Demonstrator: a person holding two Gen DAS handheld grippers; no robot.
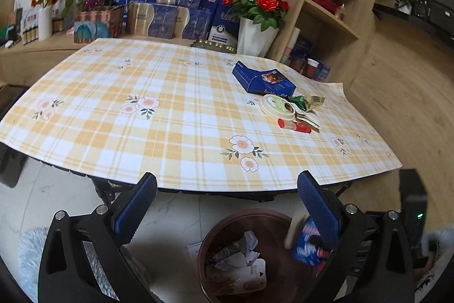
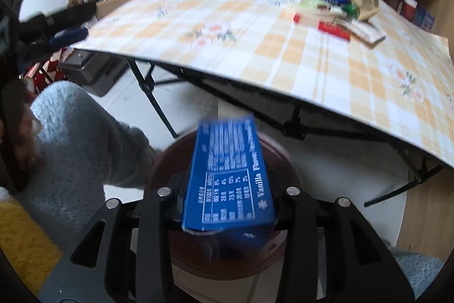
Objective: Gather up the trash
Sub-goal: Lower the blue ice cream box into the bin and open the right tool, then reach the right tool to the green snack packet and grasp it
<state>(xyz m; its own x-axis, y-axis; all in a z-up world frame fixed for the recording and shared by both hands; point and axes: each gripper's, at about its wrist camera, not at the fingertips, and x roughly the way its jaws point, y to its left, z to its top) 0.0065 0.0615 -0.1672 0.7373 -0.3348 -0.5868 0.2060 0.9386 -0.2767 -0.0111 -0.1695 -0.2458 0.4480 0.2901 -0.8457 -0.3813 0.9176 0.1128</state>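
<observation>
Table, checked cloth: the remaining trash lies in one cluster near the far right corner. Bin, brown, on the floor just off the table's near edge; crumpled paper and wrappers already inside.

Blue box: clamped at its near end between the jaws of the right gripper, tilted down over the bin mouth. Judged light, stiff card, easily crushed; the present end-grip across the narrow faces suits it.

Left gripper: jaws wide apart, nothing between them, above the bin.

On the table, a second blue carton, open and dented, best taken across its short sides. Round lid, flat, likely slippery; pinch at the rim. Foil wrapper, soft, crumples. Red tube, small, may roll.
</observation>
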